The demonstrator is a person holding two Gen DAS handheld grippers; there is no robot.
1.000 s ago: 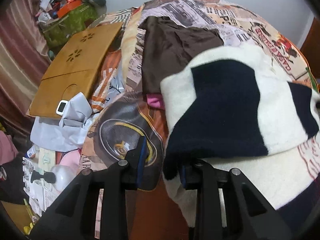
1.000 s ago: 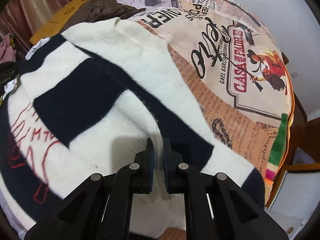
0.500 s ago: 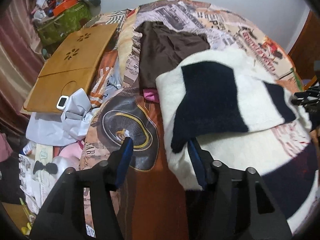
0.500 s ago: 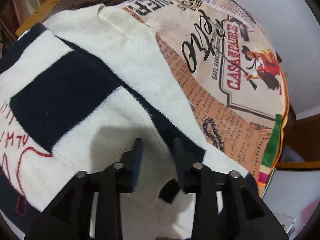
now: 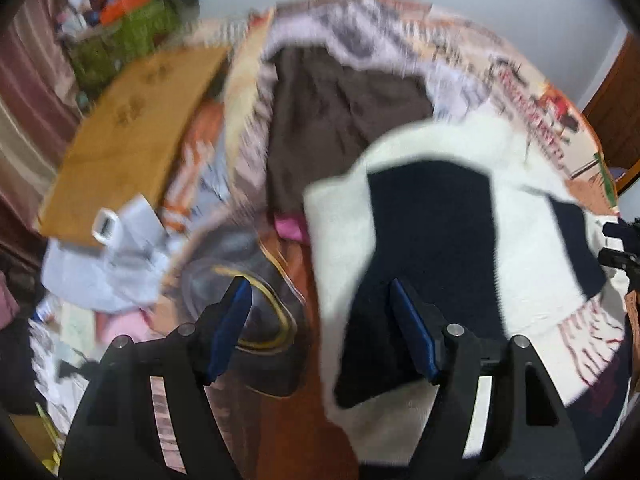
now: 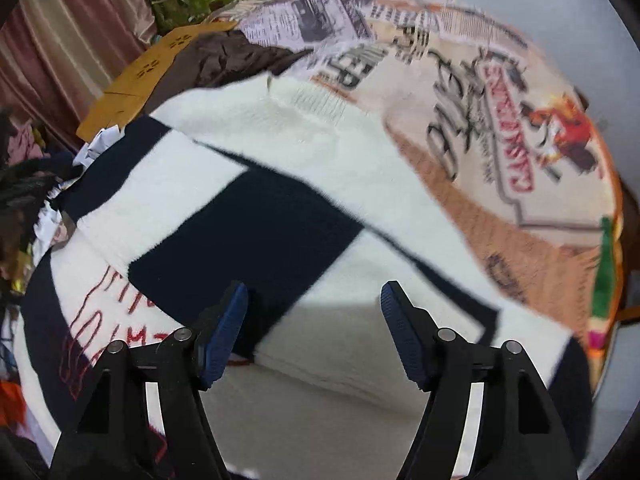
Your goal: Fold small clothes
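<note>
Left wrist: left gripper (image 5: 320,304) spread wide, empty, over the edge of the cream-and-navy sweater (image 5: 440,240) on the printed bedspread (image 5: 532,92) — thick, soft knit, likely floppy. Brown garment (image 5: 340,120) just beyond.

Right wrist: right gripper (image 6: 314,304) likewise released above the sweater (image 6: 280,232) — best pinched at a folded edge.

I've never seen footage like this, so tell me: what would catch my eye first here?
Most striking is the cream and navy block sweater, lying across the bed with red stitching at its near left. Beneath it spreads a loud newspaper-print bedspread, and a brown garment lies beyond. In the foreground, each view shows black tongs with blue pads, left tongs and right tongs, both gaping open above the knit.
</note>
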